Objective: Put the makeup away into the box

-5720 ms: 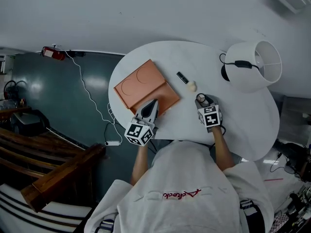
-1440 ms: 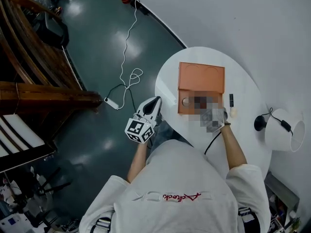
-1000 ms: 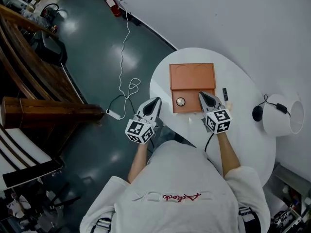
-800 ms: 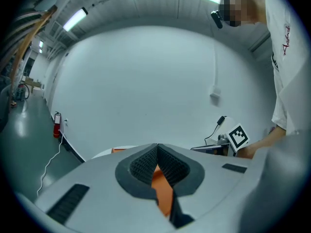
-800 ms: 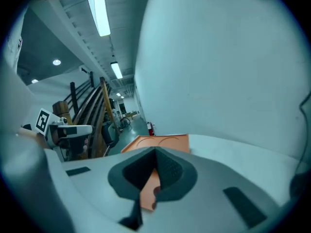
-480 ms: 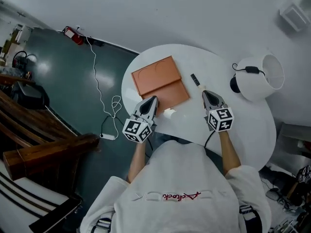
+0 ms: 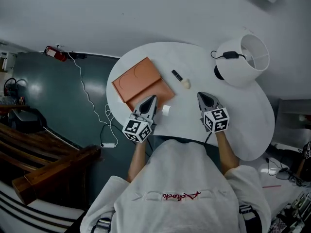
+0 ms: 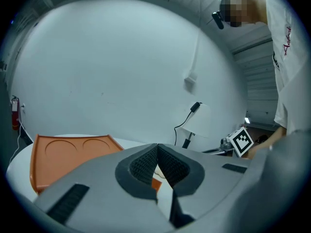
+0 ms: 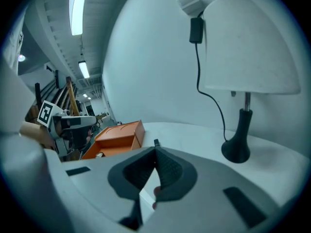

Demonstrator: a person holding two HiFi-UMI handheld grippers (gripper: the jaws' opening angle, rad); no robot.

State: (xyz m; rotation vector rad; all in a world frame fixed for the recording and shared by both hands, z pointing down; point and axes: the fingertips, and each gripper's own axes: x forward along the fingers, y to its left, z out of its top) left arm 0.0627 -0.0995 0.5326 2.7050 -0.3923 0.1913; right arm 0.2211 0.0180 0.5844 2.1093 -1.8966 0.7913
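Note:
The orange box (image 7: 132, 79) lies open on the left of the white table (image 7: 228, 115), its lid folded back. A black makeup tube (image 7: 177, 75) and a cream sponge (image 7: 185, 84) lie just right of the box. A small white item (image 7: 166, 109) rests by the box's near corner. My left gripper (image 7: 151, 99) is shut and empty, with its tips over the box's near edge. The right gripper (image 7: 202, 96), also shut and empty, hovers over bare table nearer than the sponge. In the right gripper view the box (image 9: 116, 137) and the tube (image 9: 156, 142) lie ahead.
A white lamp (image 7: 241, 57) with a black base and cord stands at the table's far right, close ahead of the right gripper (image 9: 236, 149). The table's near edge runs under both grippers. Dark floor with a white cable (image 7: 95, 106) lies left of the table.
The head view has swung round. My right gripper has drawn away from the box toward the right. My left gripper has come in from beside the table to the box's near edge. Both stay shut.

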